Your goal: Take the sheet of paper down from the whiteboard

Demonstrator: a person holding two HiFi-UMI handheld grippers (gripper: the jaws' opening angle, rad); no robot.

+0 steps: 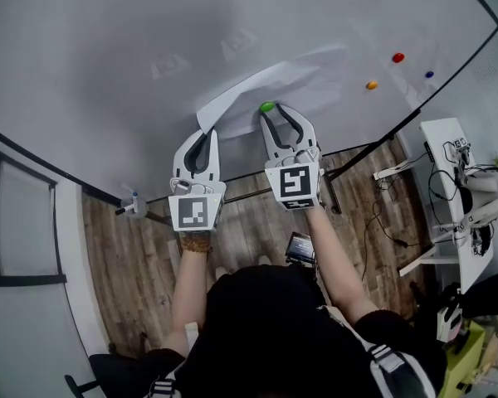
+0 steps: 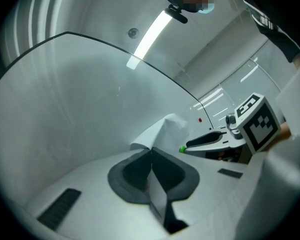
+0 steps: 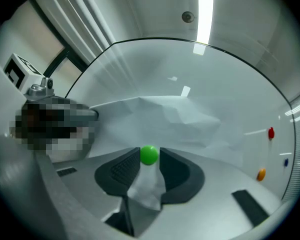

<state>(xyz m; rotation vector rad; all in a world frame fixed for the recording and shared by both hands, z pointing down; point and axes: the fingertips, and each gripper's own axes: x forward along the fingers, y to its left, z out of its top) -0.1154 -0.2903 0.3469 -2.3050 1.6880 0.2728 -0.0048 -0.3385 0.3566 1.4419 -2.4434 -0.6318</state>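
Observation:
A crumpled white sheet of paper [image 1: 303, 80] hangs on the whiteboard [image 1: 108, 65], its lower left corner curling away. A green magnet [image 1: 267, 106] sits on the sheet's lower edge. My left gripper [image 1: 206, 136] is shut on that lower left corner; in the left gripper view the paper [image 2: 166, 129] rises from my closed left gripper [image 2: 151, 153]. My right gripper [image 1: 280, 113] is open at the board. In the right gripper view the green magnet [image 3: 149, 154] lies between my right gripper's [image 3: 150, 159] jaw tips, with a flap of the paper [image 3: 170, 116] in the gap below it.
Red [image 1: 397, 57], orange [image 1: 371, 84] and blue [image 1: 429, 75] magnets stick to the board right of the sheet. The board's dark frame and stand legs [image 1: 349, 164] run over the wood floor. A white desk [image 1: 456, 197] with cables and equipment stands at the right.

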